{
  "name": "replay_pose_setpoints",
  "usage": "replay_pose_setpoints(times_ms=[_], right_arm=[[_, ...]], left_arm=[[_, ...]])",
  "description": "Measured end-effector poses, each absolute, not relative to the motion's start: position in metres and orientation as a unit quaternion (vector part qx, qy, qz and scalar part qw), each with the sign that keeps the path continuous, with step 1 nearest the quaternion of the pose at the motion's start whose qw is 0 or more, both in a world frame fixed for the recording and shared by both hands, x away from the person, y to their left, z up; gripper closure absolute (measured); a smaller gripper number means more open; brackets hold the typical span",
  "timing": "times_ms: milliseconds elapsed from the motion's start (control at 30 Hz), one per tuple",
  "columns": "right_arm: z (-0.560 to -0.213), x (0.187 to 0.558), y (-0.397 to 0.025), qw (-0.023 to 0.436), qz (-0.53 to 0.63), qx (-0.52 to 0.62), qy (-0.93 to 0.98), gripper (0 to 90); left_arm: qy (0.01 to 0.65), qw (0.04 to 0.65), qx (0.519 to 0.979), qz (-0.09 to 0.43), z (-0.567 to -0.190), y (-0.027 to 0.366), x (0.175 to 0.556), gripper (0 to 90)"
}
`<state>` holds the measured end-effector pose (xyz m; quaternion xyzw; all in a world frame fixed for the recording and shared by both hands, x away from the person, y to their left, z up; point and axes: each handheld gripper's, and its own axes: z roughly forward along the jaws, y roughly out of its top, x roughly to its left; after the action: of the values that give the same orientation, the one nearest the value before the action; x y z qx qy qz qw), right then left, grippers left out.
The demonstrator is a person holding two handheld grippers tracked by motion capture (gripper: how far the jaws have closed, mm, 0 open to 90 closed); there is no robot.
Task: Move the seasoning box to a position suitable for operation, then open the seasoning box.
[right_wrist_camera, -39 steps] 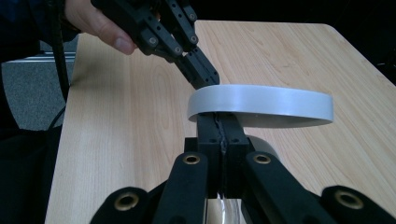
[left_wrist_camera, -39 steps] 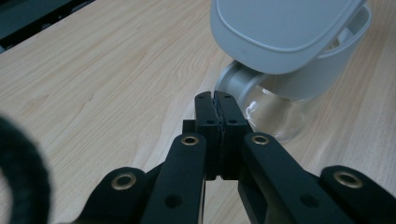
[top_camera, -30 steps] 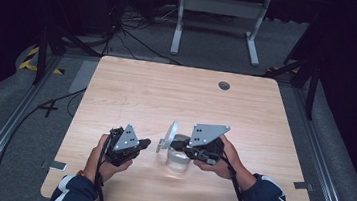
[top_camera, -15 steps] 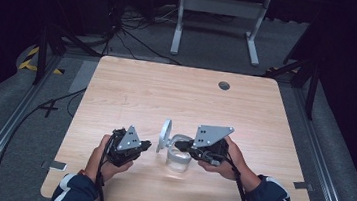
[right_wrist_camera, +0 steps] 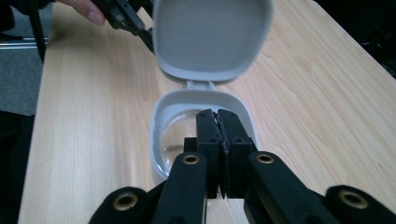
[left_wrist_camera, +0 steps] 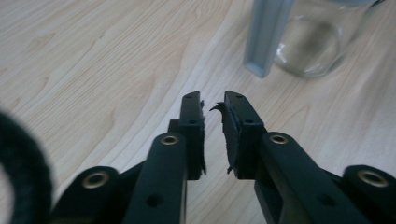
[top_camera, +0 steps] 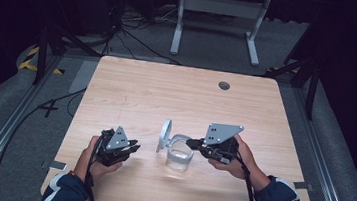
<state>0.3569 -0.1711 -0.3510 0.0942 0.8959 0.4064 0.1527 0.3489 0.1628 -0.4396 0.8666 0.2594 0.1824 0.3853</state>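
Here, jar (top_camera: 179,157) lid up, right gripper (right_wrist_camera: 218,122) jaws closed over rim, left gripper (left_wrist_camera: 213,105) slightly parted.

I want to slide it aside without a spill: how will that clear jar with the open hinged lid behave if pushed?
The clear jar looks empty and thin-walled, so probably light and easy to slide on the smooth wooden table. Its lid stands upright on one side, so a push there may tip it or swing the lid shut.

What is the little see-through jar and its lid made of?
The jar looks like clear glass or hard plastic: the table's wood grain shows through it. Its hinged lid and rim look like matte grey plastic, smooth and moulded.
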Motion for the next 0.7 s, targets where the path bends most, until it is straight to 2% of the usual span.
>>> replay_pose_setpoints(times_ms=[300, 567, 700], right_arm=[[-0.35, 0.358, -0.2, 0.171, 0.398, 0.121, 0.893, 86.5], [-0.353, 0.351, -0.234, 0.19, 0.379, 0.148, 0.894, 84.8], [-0.359, 0.348, -0.261, 0.192, 0.366, 0.169, 0.895, 83.1]], left_arm=[[0.29, 0.368, 0.865, 0.176, -0.453, 0.183, 0.352, 52.3], [0.319, 0.368, 0.859, 0.155, -0.467, 0.204, 0.353, 40.7], [0.328, 0.365, 0.86, 0.142, -0.474, 0.212, 0.353, 38.8]])
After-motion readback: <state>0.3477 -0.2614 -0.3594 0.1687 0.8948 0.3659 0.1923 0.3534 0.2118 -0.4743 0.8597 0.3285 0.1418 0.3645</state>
